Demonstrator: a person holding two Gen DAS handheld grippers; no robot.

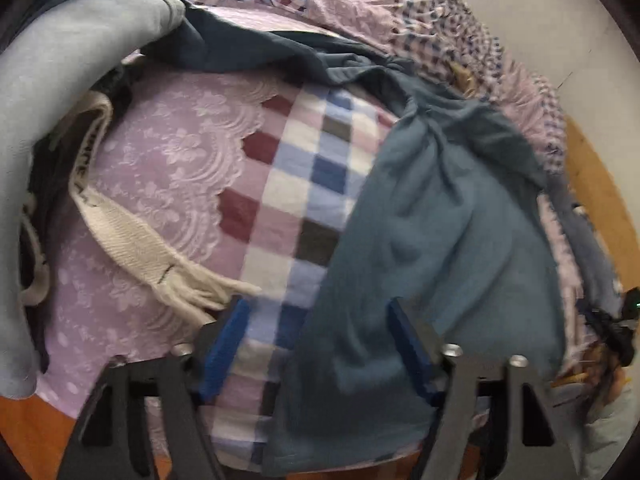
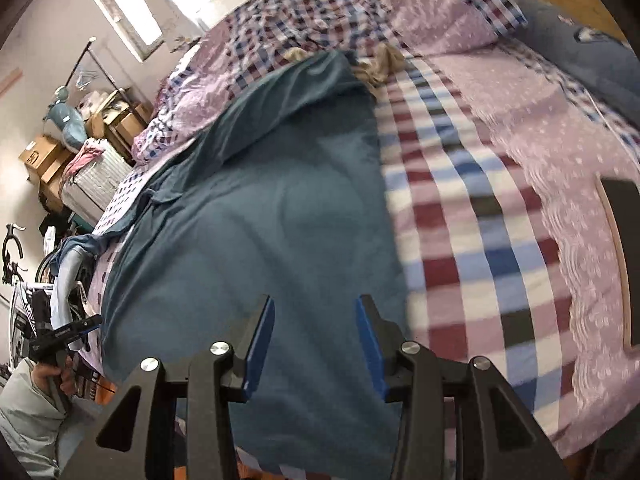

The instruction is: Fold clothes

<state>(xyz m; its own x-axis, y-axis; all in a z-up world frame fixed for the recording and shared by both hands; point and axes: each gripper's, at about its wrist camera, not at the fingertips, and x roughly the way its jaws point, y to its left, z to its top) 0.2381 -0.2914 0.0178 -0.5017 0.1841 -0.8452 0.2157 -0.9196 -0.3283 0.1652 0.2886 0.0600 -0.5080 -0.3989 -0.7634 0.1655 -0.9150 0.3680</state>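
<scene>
Half-open right gripper (image 2: 316, 340) empty above teal garment (image 2: 256, 216), apparently lengthwise toward pillows (image 2: 452, 24).

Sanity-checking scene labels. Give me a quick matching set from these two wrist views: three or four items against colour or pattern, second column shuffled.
Column one:
1. garment spread on the bed
2. bed cover
3. strap
4. pads of the right hand-held gripper

Column two:
A. bright blue
B. cream white, woven
C. teal blue, plain
D. lilac with red, blue and white checks

Pairs: 1-C, 2-D, 3-B, 4-A
</scene>
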